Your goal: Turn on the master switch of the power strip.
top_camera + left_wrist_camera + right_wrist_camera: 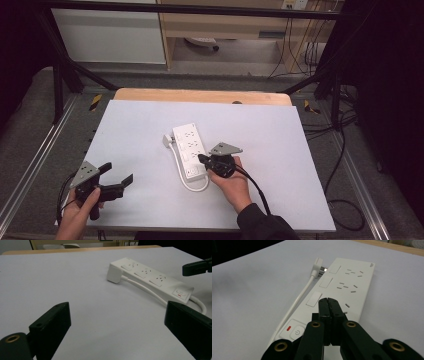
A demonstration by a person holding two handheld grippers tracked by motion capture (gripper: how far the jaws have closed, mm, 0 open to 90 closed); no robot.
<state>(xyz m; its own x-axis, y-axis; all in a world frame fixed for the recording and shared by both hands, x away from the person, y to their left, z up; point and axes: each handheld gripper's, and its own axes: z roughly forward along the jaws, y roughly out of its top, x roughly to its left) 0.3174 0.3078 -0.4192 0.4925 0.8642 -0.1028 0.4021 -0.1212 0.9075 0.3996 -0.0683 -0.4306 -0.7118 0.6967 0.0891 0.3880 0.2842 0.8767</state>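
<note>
From the high view, a white power strip (190, 150) lies near the middle of the pale tabletop (280, 150), its long side running away from the person and slightly to the left. Its white cable (186, 181) loops around the near end and runs up the left side to a plug (167, 140) lying just beside the far end. The right gripper (205, 161) sits over the near end of the strip with its jaws pressed together; from up here I cannot tell whether the tips touch the casing. The left gripper (120, 176) is held near the near left corner of the tabletop, well apart from the strip, with its jaws spread and nothing between them.

In the left gripper view, the two black jaws stand wide apart over bare tabletop. The power strip (152, 280) lies farther off to the right, the plug (114, 275) resting against its far end, and the tip of the other gripper enters at the right edge.

In the right gripper view, the jaws meet flat against each other, pinching nothing, above the near part of the power strip (342, 287). A round power button (297, 332) and a small red light (289, 328) sit just left of them.
</note>
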